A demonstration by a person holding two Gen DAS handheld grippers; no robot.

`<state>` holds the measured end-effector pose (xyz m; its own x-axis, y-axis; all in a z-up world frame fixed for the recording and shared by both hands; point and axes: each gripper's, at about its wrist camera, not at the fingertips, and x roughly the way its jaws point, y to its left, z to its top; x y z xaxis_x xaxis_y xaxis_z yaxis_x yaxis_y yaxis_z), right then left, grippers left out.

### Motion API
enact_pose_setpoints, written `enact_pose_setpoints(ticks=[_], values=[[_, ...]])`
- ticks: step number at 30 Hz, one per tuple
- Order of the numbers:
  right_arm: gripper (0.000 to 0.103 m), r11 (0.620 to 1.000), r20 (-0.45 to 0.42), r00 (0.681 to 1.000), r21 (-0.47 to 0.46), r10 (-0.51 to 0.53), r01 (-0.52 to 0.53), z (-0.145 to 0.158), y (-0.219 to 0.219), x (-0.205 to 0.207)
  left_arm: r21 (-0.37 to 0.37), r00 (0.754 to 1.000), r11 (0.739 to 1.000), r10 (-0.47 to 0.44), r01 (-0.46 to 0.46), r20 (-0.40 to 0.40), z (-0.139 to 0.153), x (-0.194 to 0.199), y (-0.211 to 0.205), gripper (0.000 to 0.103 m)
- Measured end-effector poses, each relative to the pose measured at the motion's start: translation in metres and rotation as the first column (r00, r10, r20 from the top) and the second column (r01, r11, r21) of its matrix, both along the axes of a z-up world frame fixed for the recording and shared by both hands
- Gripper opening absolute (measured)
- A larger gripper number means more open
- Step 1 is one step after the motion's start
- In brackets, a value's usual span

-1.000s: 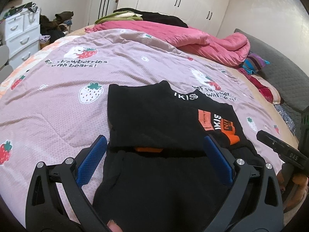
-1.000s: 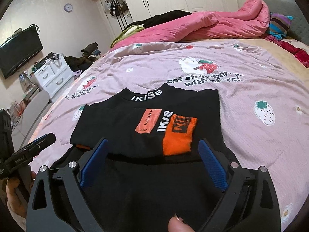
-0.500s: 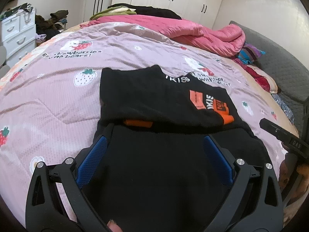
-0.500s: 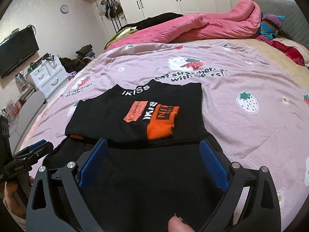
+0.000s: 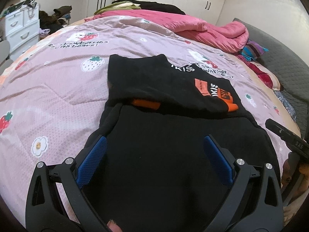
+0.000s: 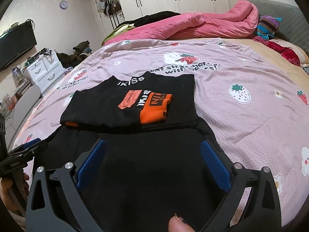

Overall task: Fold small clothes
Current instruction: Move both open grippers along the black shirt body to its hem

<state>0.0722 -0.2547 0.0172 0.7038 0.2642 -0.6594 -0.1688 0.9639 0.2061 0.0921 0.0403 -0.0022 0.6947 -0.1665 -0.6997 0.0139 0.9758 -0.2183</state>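
Both grippers, left (image 5: pixel 154 154) and right (image 6: pixel 152 160), hang spread wide and empty over the black top's (image 6: pixel 146 166) near hem, sleeves (image 6: pixel 152 108) folded beyond.

Both grippers (image 5: pixel 154 158) nearer sweater (image 5: pixel 173 154).

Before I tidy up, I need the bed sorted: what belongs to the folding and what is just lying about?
Folding:
black top
left hand-held gripper
right hand-held gripper

Lying about:
pink quilt
striped cloth
white drawers
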Motion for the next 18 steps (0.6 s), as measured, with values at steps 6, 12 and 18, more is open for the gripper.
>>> enact_pose_setpoints(ticks=[6, 12, 18], values=[[0.098, 1.0, -0.024, 1.0, -0.003, -0.002, 0.001, -0.009, -0.006, -0.009, 0.009, 1.0, 1.0, 0.019, -0.019, -0.006, -0.003, -0.012, 0.006, 0.094], [0.098, 1.0, -0.025, 1.0, -0.011, -0.011, 0.011, -0.013, -0.01, -0.023, 0.037, 0.999, 0.999, 0.038, -0.038, -0.003, -0.003, -0.026, 0.012, 0.094], [0.098, 1.0, -0.054, 0.998, -0.008, -0.029, 0.029, -0.019, -0.018, -0.034, 0.062, 0.998, 0.996, 0.058, -0.057, -0.019, -0.007, -0.039, 0.019, 0.094]])
